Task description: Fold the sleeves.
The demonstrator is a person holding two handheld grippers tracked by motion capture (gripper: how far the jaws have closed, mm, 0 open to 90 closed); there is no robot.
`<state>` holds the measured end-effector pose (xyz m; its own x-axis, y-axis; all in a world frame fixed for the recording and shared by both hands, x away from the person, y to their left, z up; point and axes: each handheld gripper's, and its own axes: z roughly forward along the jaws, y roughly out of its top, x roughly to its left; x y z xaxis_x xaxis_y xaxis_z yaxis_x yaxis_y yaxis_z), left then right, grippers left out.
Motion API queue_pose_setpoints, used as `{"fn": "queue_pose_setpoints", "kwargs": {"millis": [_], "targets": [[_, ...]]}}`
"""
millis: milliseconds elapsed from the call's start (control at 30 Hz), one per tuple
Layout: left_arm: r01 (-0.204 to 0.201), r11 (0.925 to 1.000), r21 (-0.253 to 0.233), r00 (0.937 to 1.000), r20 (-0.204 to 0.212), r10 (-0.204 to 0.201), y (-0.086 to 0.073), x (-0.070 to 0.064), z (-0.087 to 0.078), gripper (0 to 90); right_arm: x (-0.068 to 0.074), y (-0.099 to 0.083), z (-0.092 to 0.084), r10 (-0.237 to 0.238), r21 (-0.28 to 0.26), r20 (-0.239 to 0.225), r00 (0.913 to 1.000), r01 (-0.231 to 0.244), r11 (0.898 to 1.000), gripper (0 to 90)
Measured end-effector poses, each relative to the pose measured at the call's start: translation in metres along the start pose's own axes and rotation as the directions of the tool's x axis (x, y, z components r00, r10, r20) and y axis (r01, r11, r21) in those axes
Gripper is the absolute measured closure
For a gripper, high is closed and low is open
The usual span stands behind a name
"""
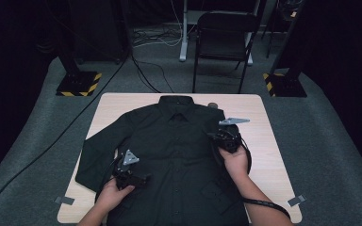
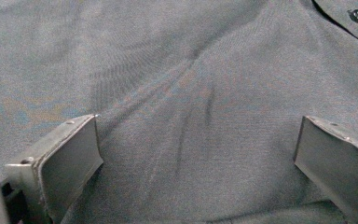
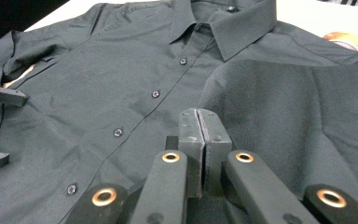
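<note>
A dark button-up shirt (image 1: 169,141) lies face up on the light wooden table (image 1: 266,122), collar at the far side. One sleeve (image 1: 96,150) stretches out on the left. My left gripper (image 1: 141,179) rests on the shirt's lower left front, open, with bare cloth (image 2: 191,70) between its fingers (image 2: 70,154). My right gripper (image 1: 218,135) sits at the shirt's right side, jaws pressed together (image 3: 199,116). A folded-over flap of the shirt (image 3: 284,116) runs from its tips, so it looks pinched there. The left gripper (image 3: 0,127) also shows at the left of the right gripper view.
A black chair (image 1: 226,37) stands beyond the table's far edge, with cables on the floor. Stand bases with yellow-black tape (image 1: 78,84) flank the table. Grey tape marks (image 1: 65,200) sit at the near corners. A small brown round thing (image 1: 212,105) lies by the shirt's right shoulder.
</note>
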<state>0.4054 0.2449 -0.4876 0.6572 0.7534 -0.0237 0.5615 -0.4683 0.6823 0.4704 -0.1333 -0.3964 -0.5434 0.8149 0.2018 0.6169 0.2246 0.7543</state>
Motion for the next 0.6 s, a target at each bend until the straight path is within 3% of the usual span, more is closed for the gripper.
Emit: {"fn": "queue_pose_setpoints", "kwargs": {"millis": [600], "targets": [[0.0, 1.0, 0.0, 1.0, 0.0, 0.0, 0.0, 0.0, 0.0, 0.0, 0.019, -0.002, 0.041, -0.013, 0.044, -0.016, 0.9998, 0.014, 0.999, 89.0]]}}
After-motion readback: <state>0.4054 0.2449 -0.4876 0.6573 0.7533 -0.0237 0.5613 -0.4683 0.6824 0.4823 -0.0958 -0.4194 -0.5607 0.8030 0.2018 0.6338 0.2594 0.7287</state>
